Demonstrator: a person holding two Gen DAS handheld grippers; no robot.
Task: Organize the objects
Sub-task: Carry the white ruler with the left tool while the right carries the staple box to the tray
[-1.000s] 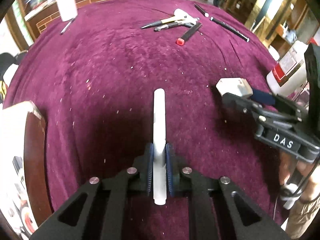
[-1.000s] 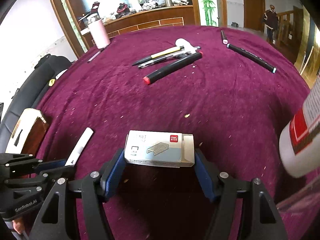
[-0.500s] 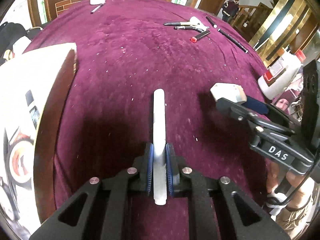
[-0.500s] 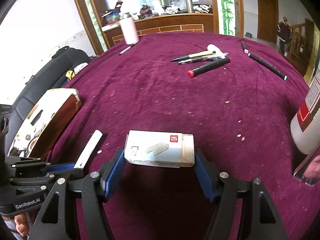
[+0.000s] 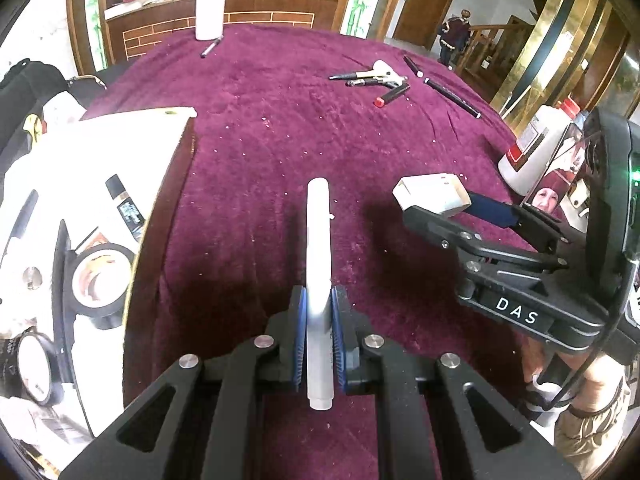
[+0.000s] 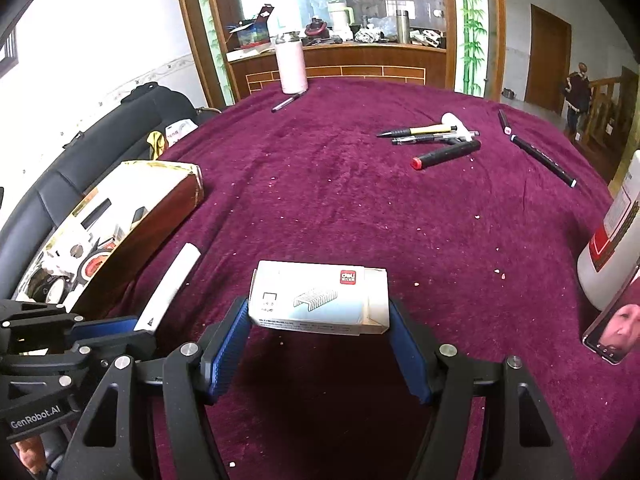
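Observation:
My left gripper (image 5: 318,320) is shut on a white marker (image 5: 318,248) that points forward above the purple cloth; the marker also shows in the right wrist view (image 6: 170,284). My right gripper (image 6: 318,332) is shut on a white staple box (image 6: 320,298), held above the cloth; the box also shows in the left wrist view (image 5: 432,196). An open storage box (image 5: 160,184) with tape rolls and small items lies to the left, close to the marker; it also shows in the right wrist view (image 6: 160,212).
Several pens and markers (image 6: 440,140) lie at the far side of the table. A white tumbler (image 6: 292,62) stands at the back. A white bottle (image 6: 612,248) and a phone (image 6: 614,328) stand at the right edge.
Both grippers have moved left and back toward the storage box, still holding the marker and the staple box. The box now fills more of the left wrist view.

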